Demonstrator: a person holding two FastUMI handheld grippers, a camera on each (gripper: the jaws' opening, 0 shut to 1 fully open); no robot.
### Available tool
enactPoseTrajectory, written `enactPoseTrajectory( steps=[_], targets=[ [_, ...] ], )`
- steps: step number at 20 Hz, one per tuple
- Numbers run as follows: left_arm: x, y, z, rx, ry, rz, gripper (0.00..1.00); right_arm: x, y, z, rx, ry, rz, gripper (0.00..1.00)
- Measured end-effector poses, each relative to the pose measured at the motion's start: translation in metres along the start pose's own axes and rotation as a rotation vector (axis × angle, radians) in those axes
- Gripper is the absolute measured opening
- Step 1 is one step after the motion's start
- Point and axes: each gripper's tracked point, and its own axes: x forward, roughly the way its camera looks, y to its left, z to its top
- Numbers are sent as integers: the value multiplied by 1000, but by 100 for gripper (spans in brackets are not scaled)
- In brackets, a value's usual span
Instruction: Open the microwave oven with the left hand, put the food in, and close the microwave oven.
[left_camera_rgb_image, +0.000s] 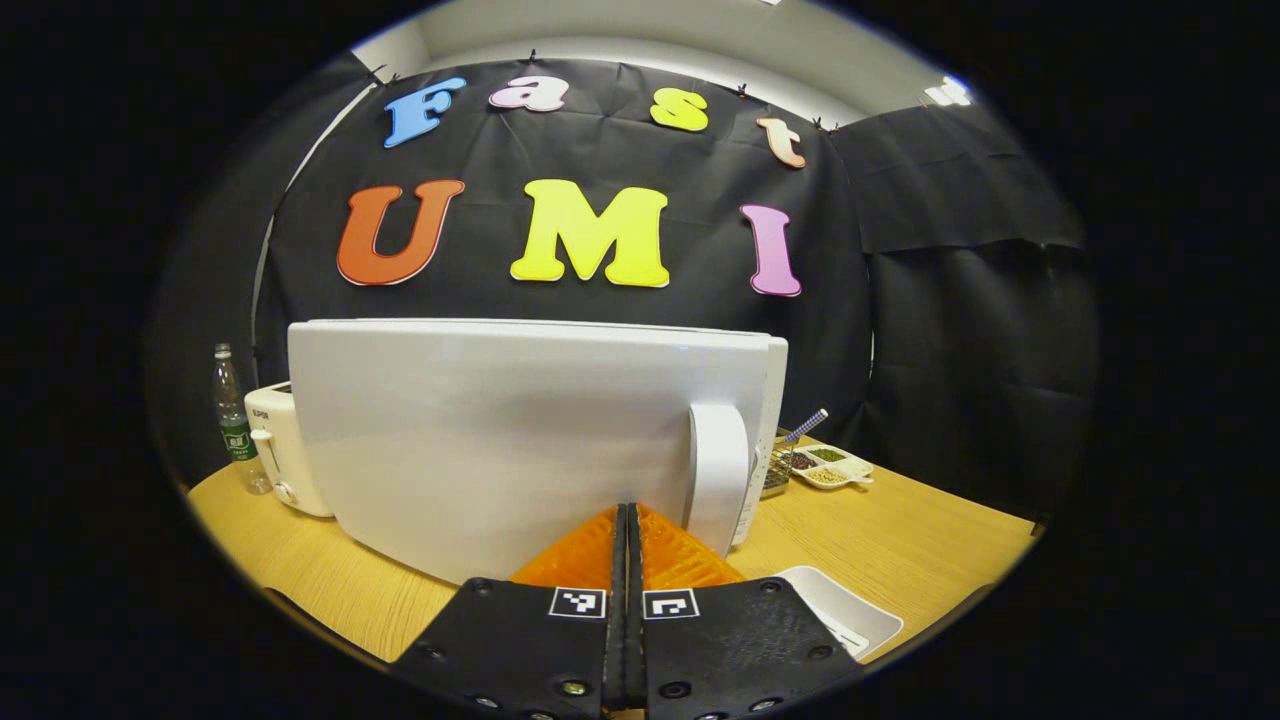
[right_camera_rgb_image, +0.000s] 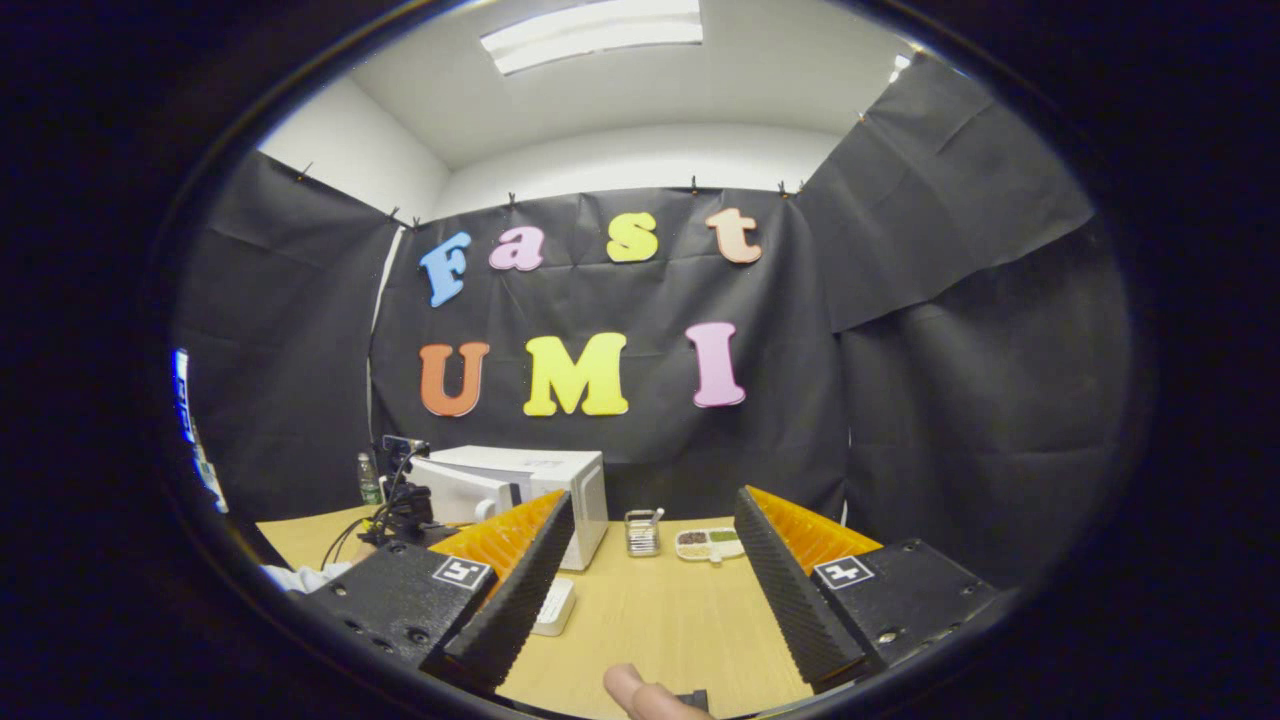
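My left tongs pinched narrow, facing door; hook handle sideways, pull slow. Right tongs wide, empty.

glossy white boxy microwave oven on a pale yellow wood-grain table; clear plastic bottle with green label; cream-white toaster.

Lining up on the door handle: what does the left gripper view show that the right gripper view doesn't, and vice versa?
Left gripper view: the door handle close up, the left gripper shut just before it, and a toaster. Right gripper view: the right gripper open, a fingertip below it, and the ceiling light. Both: the microwave, table, bottle and seasoning dish.
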Motion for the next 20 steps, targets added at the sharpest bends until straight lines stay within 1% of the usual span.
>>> enactPoseTrajectory(
  steps=[1,2,3,4,7,8,9,11,12,13,16,20],
  targets=[
    [7,0,0,-9,5,1,0,6,-1,-6,4,11,16,100],
    [16,-1,1,-16,7,3,0,12,-2,-11,7,22,29,94],
    [25,-2,2,-21,10,6,0,19,-6,-14,10,26,33,94],
    [34,-3,5,-21,13,5,0,25,-12,-18,11,31,26,100],
    [58,0,11,-10,24,33,0,39,-22,-32,21,54,9,100],
    [59,1,11,-6,42,51,12,41,-24,-36,28,65,6,100],
    [59,3,14,-3,27,66,0,43,-27,-40,34,74,0,100],
    [62,3,13,-4,21,74,0,44,-32,-46,47,85,-15,100],
    [63,3,12,-9,24,72,0,44,-34,-47,54,90,-24,94],
    [62,3,12,-11,22,71,0,44,-34,-49,61,96,-28,100],
    [62,4,10,-7,27,76,0,41,-29,-53,66,118,-34,99],
    [61,6,9,17,39,104,0,32,-22,-47,72,116,-49,99]
  ],
)
